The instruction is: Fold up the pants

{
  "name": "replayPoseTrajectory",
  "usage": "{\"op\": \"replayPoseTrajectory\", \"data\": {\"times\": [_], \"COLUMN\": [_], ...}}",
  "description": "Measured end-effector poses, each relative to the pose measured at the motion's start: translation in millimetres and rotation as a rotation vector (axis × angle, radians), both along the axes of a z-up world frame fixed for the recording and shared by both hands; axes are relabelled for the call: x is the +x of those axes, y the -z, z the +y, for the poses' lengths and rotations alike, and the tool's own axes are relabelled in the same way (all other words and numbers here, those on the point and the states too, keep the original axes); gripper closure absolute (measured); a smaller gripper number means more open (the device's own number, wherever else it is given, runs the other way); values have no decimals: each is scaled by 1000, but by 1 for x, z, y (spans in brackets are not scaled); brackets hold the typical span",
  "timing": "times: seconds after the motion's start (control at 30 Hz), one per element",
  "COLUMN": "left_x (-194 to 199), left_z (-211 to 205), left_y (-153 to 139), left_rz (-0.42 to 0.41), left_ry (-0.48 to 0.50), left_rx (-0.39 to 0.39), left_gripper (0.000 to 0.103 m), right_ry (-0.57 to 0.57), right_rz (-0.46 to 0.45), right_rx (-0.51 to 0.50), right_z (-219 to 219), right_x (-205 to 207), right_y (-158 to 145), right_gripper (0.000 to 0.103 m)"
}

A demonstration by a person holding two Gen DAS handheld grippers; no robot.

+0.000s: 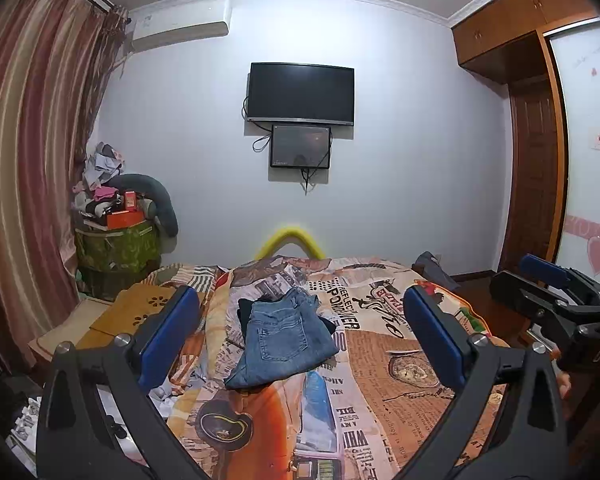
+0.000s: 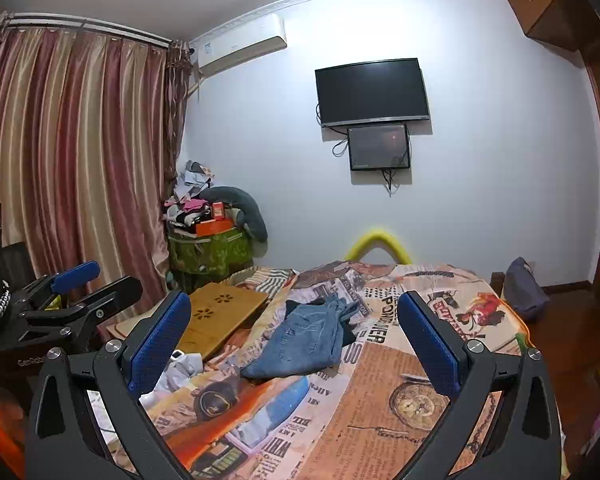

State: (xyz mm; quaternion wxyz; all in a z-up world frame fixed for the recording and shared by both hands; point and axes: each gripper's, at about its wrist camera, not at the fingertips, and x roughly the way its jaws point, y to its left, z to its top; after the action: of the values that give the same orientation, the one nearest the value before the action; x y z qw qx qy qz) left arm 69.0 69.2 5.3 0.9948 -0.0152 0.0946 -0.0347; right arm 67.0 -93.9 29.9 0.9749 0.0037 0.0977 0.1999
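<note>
Your left gripper (image 1: 300, 336) has its two blue-padded fingers (image 1: 168, 332) spread wide with nothing between them, hovering above the bed (image 1: 400, 360). Your right gripper (image 2: 294, 338) is the same: two fingers (image 2: 160, 340) far apart, gripping nothing. Each gripper shows at the edge of the other's view, beside its neighbour and apart from it.

One pair of blue jeans (image 1: 284, 340) lies folded on the patterned bedspread, out beyond both sets of fingers and touched by neither. A back pocket faces up, and one dark garment (image 1: 246, 316) peeks out from under the jeans on their far side.

Left of the jeans, one wooden lap tray (image 2: 220, 316) rests at the bed's edge. Beyond the jeans, past the foot of the bed, one yellow curved piece (image 1: 290, 240) stands against the wall. Two dark screens hang above it: one television (image 1: 300, 94) and one smaller monitor (image 1: 300, 146) just below. Far left of the jeans stands one green bin (image 2: 208, 256) heaped with clothes, beside the striped curtain (image 2: 72, 152). One air conditioner (image 2: 240, 46) sits high on the wall.
</note>
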Motion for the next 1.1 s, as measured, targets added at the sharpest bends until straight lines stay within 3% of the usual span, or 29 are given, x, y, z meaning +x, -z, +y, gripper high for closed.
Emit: {"op": "replayPoseTrajectory", "data": {"times": [1.1], "left_x": [3], "left_z": [0], "left_y": [-2], "left_rz": [11], "left_ry": [21], "left_rx": [-21], "left_gripper": [0], "right_ry": [-5], "right_rz": [8], "right_rx": [5], "right_z": [-4], "right_x": [-3], "right_y": [-1], "right_gripper": [1]}}
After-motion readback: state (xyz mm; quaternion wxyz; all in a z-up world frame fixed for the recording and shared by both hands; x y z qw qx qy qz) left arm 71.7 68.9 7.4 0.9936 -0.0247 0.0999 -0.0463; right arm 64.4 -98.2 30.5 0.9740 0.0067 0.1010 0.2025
